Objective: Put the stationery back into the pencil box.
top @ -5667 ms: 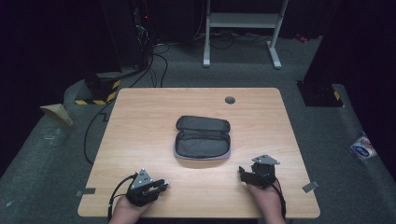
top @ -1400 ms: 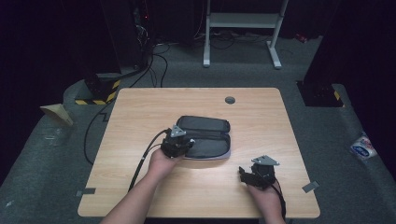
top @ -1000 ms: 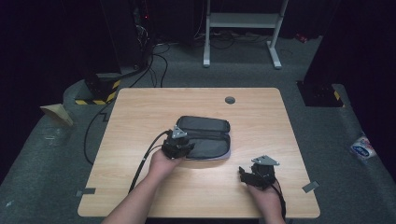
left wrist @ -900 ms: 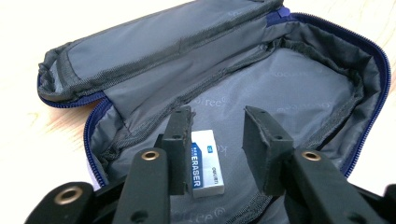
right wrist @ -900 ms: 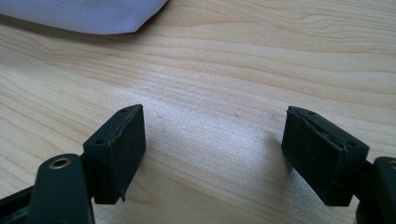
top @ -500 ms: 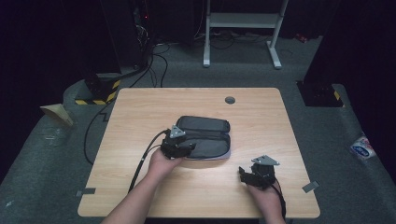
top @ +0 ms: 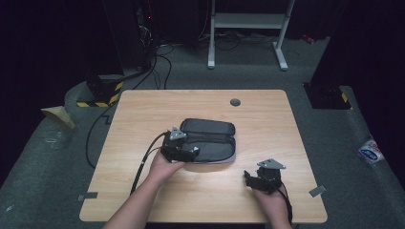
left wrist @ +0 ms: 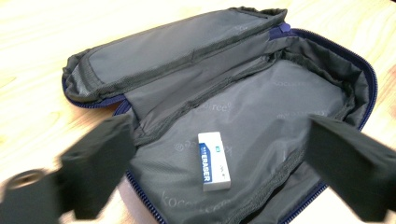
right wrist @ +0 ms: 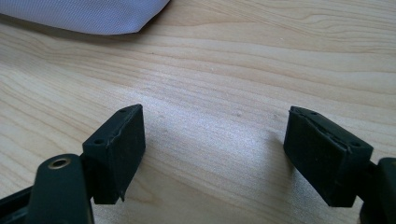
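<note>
Around my workspace, away from the job

I see a wooden tabletop (top: 143,109) with a round grommet (top: 235,102), a white stand (top: 246,21) behind it, black cables (top: 160,59) on grey floor, a striped block (top: 100,93), and a wrapper (top: 370,152) at right.

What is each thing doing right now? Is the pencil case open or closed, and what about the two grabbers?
Pencil case: unzipped, lying open on the table.
Eraser: lying loose inside the case, nothing gripping it.
Left gripper: jaws have just been opening, now wide apart above the eraser.
Right gripper: open, empty, over bare table.
</note>
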